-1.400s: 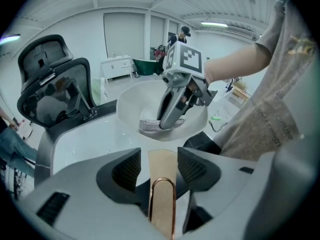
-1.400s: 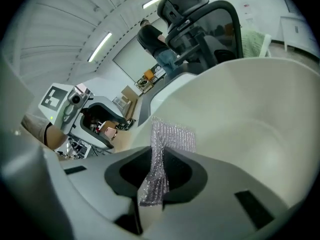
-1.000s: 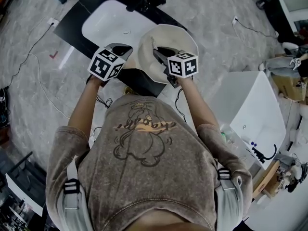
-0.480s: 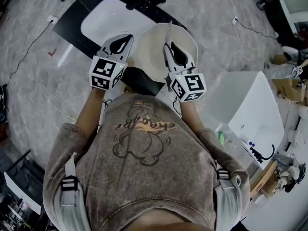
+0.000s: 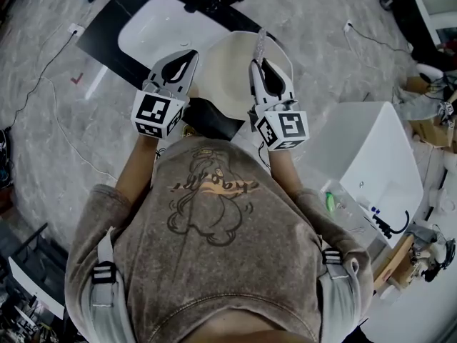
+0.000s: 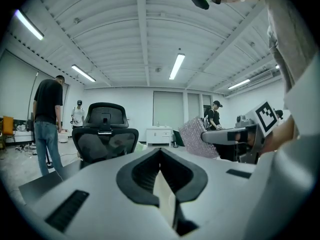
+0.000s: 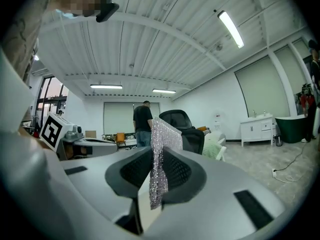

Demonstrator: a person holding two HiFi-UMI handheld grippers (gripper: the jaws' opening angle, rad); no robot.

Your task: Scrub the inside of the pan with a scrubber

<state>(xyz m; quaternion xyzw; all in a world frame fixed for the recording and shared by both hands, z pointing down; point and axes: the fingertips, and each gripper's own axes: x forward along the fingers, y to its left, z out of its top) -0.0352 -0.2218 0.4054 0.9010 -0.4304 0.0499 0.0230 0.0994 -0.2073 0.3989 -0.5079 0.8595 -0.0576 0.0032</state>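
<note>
In the head view a cream pan sits on the black table, between my two raised grippers. My right gripper is shut on a thin silvery, glittery scrubber that sticks up past the fingertips above the pan's right side. The right gripper view shows the scrubber pinched upright in that gripper, which faces across the room. My left gripper is held left of the pan and is shut on nothing. From the left gripper view the scrubber appears at the right.
A white basin-shaped tray lies on the table behind the left gripper. A white cabinet top stands at the right. A black office chair and standing people are across the room. Cables run over the floor.
Both grippers have tilted up from pointing down at the pan to pointing outward. The right one has lifted the scrubber out of the pan.
</note>
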